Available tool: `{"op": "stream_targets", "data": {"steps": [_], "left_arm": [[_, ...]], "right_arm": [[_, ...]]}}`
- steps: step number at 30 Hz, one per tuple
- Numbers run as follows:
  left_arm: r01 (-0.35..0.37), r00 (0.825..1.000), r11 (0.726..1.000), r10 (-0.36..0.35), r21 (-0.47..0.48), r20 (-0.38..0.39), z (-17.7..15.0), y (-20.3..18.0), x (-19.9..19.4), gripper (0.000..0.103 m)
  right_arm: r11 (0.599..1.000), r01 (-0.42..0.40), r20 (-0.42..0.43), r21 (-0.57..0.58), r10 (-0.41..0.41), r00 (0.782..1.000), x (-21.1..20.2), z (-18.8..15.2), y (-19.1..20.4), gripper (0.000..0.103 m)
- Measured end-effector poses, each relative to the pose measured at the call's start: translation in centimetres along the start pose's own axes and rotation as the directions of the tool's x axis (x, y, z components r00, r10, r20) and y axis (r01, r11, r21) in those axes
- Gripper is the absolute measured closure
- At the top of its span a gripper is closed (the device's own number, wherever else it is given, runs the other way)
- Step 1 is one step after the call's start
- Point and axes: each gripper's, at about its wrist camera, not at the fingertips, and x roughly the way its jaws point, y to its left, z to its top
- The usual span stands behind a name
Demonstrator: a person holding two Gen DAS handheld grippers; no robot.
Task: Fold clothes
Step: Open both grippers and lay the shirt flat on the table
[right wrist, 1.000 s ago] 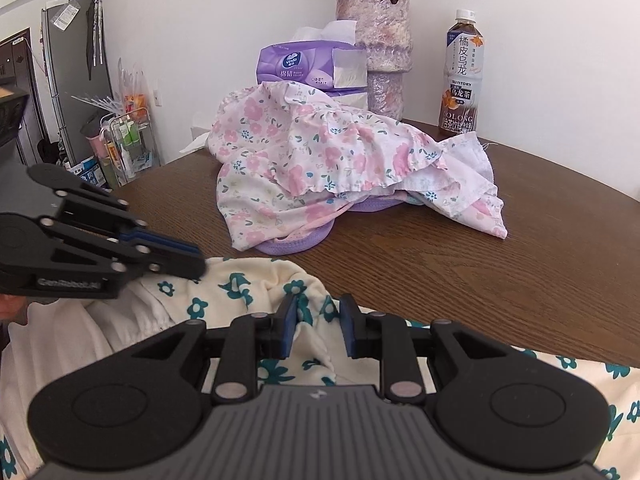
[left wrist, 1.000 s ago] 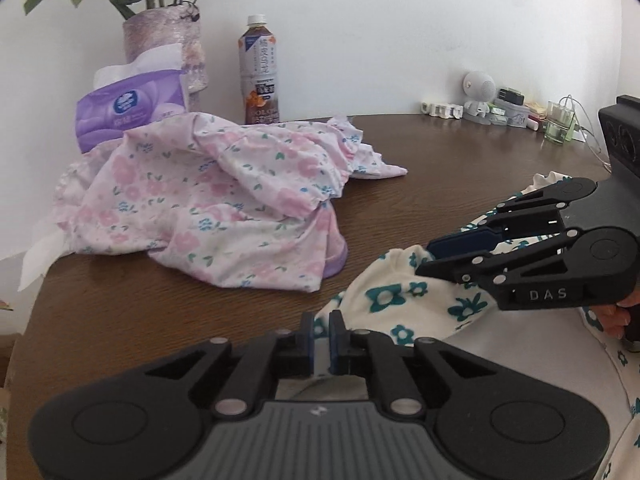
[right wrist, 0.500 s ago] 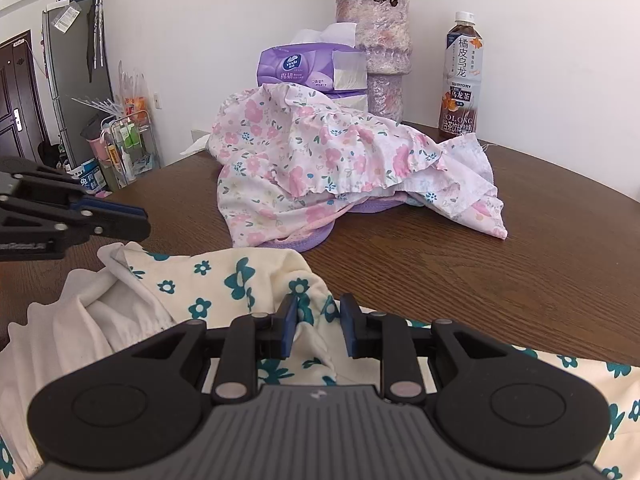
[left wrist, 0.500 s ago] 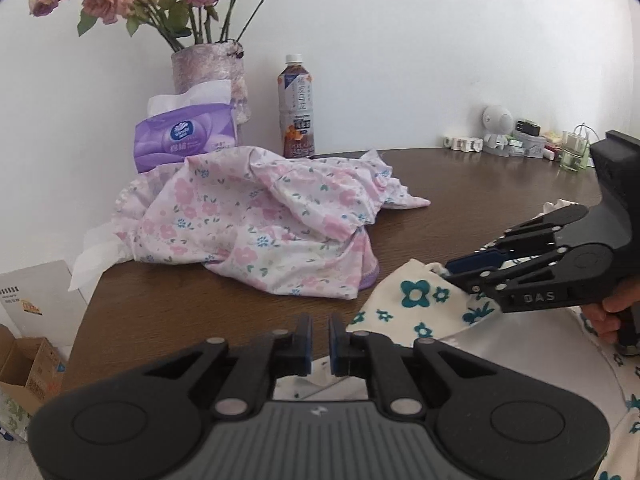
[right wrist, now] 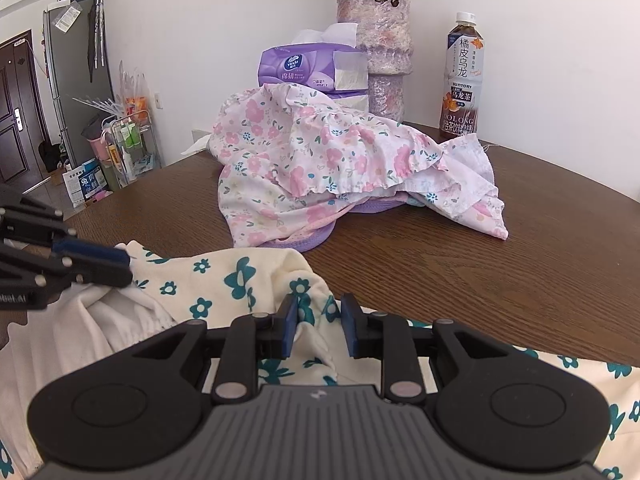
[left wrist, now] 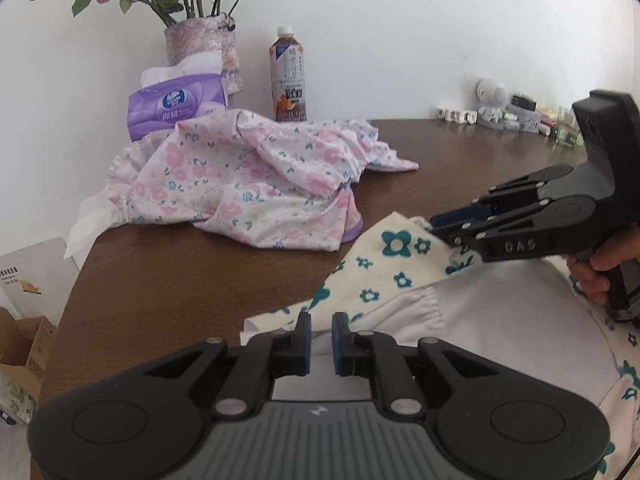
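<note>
Holding, item one: my left gripper (left wrist: 321, 336), fingers nearly together with a narrow gap showing, and I am pinching the near edge of the cream garment with teal flowers (left wrist: 396, 264) there; from the right wrist view the same left gripper (right wrist: 120, 270) is biting a raised corner of that cloth.

Item two: my right gripper (right wrist: 319, 326), fingers parted more widely than half a second ago, with a fold of the cream garment (right wrist: 240, 276) bunched between them; I am judging this as a grip that is loosening, though whether the pads are still pressing the cloth I cannot tell. In the left wrist view the right gripper (left wrist: 444, 230) is sitting at the lifted corner of the fabric, a hand (left wrist: 600, 268) on its trigger.

Item three, change: the garment is rising off the bench (right wrist: 480, 264) and spreading between the two grippers; a second ago it was lying lower and more crumpled. I am reading this as the opening-out before a first fold.

Item four, surroundings: pink floral garment (right wrist: 320, 168) heaped farther back, well apart from my work; behind it tissue pack (right wrist: 308, 68), vase (right wrist: 380, 36), tea bottle (right wrist: 462, 76).
</note>
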Motion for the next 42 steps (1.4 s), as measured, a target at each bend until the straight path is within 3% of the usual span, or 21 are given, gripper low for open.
{"op": "stream_targets", "data": {"steps": [6, 10, 12, 14, 17, 19, 22, 28, 36, 42], "left_arm": [[-0.035, 0.998, 0.998, 0.038, -0.05, 0.053, 0.1, 0.3, -2.1, 0.09], [-0.077, 0.993, 0.996, 0.08, -0.038, 0.09, 0.3, -0.4, -4.6, 0.053], [-0.087, 0.99, 0.995, 0.091, -0.048, 0.108, 0.2, -0.7, -5.7, 0.044], [-0.095, 0.987, 0.993, 0.102, -0.063, 0.124, 0.0, -1.0, -6.8, 0.031], [-0.096, 0.982, 0.991, 0.111, -0.097, 0.154, -0.3, -1.4, -8.1, 0.024], [-0.112, 0.977, 0.985, 0.133, -0.131, 0.164, -0.5, -1.6, -8.8, 0.022], [-0.083, 0.981, 0.983, 0.109, -0.165, 0.16, -0.9, -2.2, -9.5, 0.021], [-0.001, 0.987, 0.99, 0.023, -0.138, 0.157, -1.6, -5.7, -10.1, 0.021], [0.101, 0.985, 0.992, -0.088, -0.08, 0.145, -2.8, -12.3, -10.1, 0.021], [0.145, 0.984, 0.984, -0.133, -0.1, 0.116, -4.1, -15.7, -9.5, 0.021]], "right_arm": [[1.0, -0.005, -0.015, -0.012, 0.005, 1.0, -0.1, 0.4, 0.0, 0.073], [1.0, -0.002, -0.004, -0.009, 0.002, 1.0, -2.0, 1.5, -0.1, 0.053], [1.0, -0.003, 0.021, 0.009, 0.003, 1.0, -3.7, 1.9, -0.4, 0.036], [1.0, 0.0, 0.037, 0.026, -0.001, 0.999, -5.3, 1.8, -0.8, 0.03], [0.998, 0.03, 0.054, 0.046, -0.032, 0.998, -8.3, 1.0, -1.7, 0.025], [0.996, 0.056, 0.069, 0.067, -0.061, 0.996, -10.6, 0.1, -2.4, 0.024], [0.987, 0.115, 0.084, 0.112, -0.125, 0.989, -14.3, -1.9, -3.9, 0.022], [0.952, 0.231, 0.084, 0.2, -0.252, 0.964, -20.7, -6.6, -6.5, 0.022], [0.92, 0.298, 0.067, 0.254, -0.324, 0.944, -25.7, -13.0, -7.3, 0.022], [0.899, 0.345, 0.053, 0.27, -0.372, 0.927, -28.3, -16.4, -8.3, 0.022]]}}
